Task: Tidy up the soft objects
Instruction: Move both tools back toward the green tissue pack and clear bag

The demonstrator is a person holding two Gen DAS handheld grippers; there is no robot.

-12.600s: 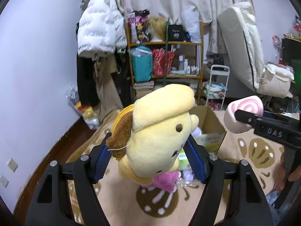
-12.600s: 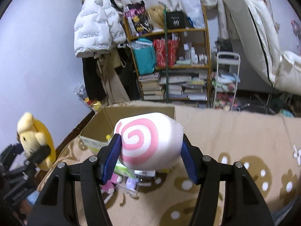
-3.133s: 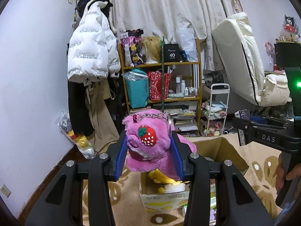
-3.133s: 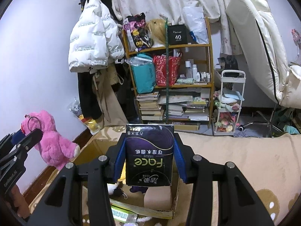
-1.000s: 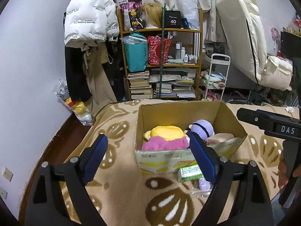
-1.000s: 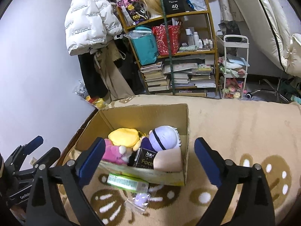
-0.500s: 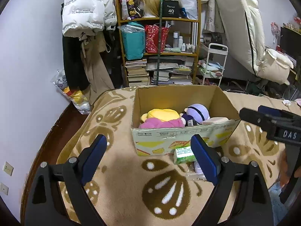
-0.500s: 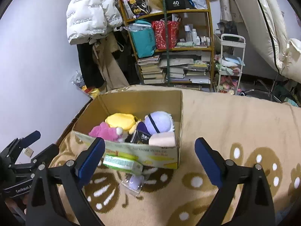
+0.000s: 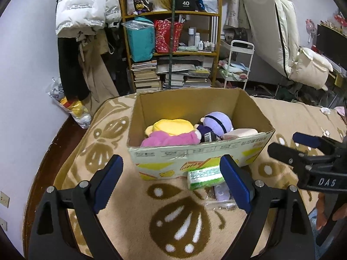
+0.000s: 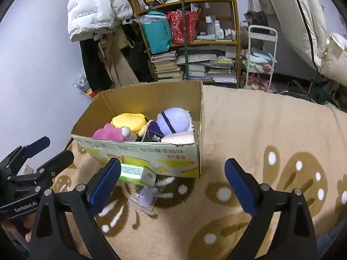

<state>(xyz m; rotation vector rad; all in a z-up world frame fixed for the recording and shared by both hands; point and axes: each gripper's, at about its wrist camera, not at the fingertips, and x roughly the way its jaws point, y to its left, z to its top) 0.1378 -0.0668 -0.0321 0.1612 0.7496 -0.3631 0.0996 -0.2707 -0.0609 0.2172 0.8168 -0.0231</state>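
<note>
A cardboard box (image 9: 195, 156) (image 10: 151, 151) stands on the beige patterned blanket. Inside lie a yellow plush (image 9: 171, 126) (image 10: 130, 119), a pink plush (image 9: 171, 139) (image 10: 109, 133), a purple-and-white plush (image 9: 218, 122) (image 10: 174, 120), a dark tissue pack (image 10: 153, 137) and a pale pink roll cushion (image 9: 240, 132) (image 10: 179, 138). A green pack (image 9: 205, 176) (image 10: 136, 172) and a clear bag with a purple item (image 9: 221, 194) (image 10: 147, 196) lie in front of the box. My left gripper (image 9: 172, 182) is open and empty before the box. My right gripper (image 10: 172, 182) is open and empty, also before it.
A wooden shelf (image 9: 171, 49) with books, bags and bottles stands behind the box. A white puffer jacket (image 9: 84, 6) hangs at the left. A white trolley (image 9: 238, 62) and a cream mattress (image 9: 271, 28) stand at the right. Dark wood floor (image 9: 49, 151) borders the blanket at the left.
Both grippers have pulled back and lowered; the box now sits farther from them. Earlier they held a pink plush and a tissue pack, which now lie in the box.
</note>
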